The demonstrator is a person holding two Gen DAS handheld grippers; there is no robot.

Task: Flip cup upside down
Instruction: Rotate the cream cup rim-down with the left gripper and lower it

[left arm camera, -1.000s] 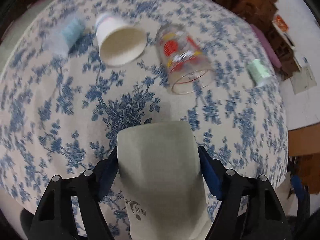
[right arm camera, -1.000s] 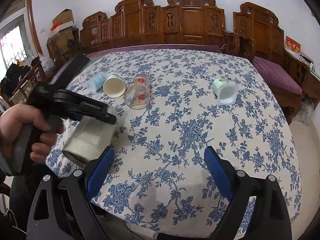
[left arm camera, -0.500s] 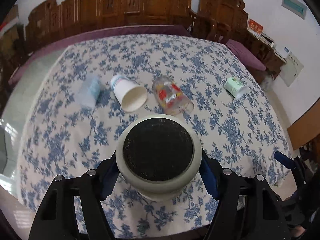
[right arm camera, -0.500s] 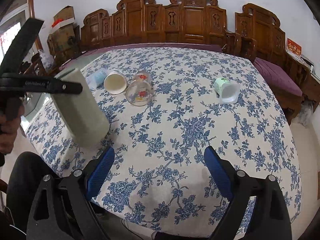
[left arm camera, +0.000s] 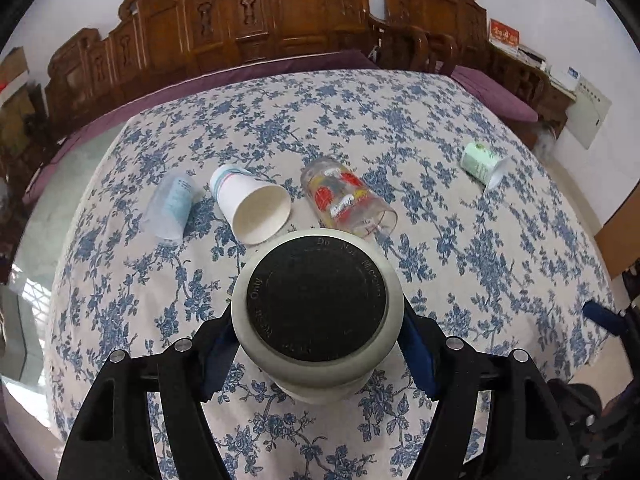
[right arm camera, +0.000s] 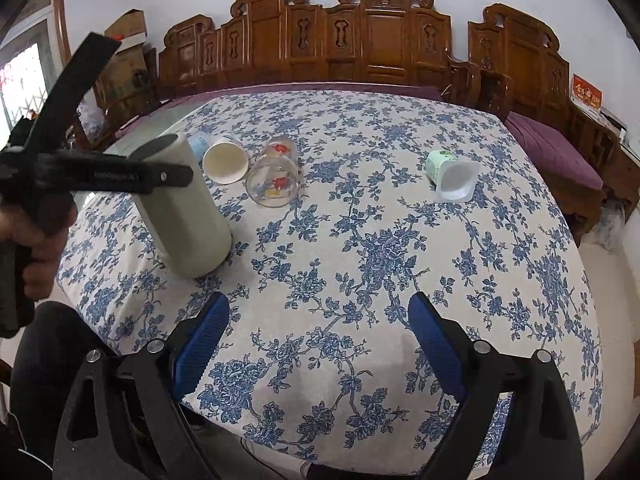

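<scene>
My left gripper (left arm camera: 318,344) is shut on a tall pale grey-green cup (left arm camera: 316,312). The cup is upside down, its black base facing the left wrist camera. In the right wrist view the cup (right arm camera: 184,216) stands tilted, its mouth end on or just above the floral tablecloth (right arm camera: 380,248) near the front left edge, with the left gripper (right arm camera: 120,176) clamped near its base. My right gripper (right arm camera: 318,344) is open and empty above the table's front edge.
Several cups lie on their sides farther back: a clear plastic cup (left arm camera: 170,206), a white paper cup (left arm camera: 254,208), a printed glass (left arm camera: 348,200) and a green-white cup (left arm camera: 482,164) at the right. Carved wooden chairs (right arm camera: 380,40) line the far side.
My left gripper has turned the grey-green cup over, from lying sideways to base-up, and lowered its mouth end toward the tablecloth. The right gripper has not moved.
</scene>
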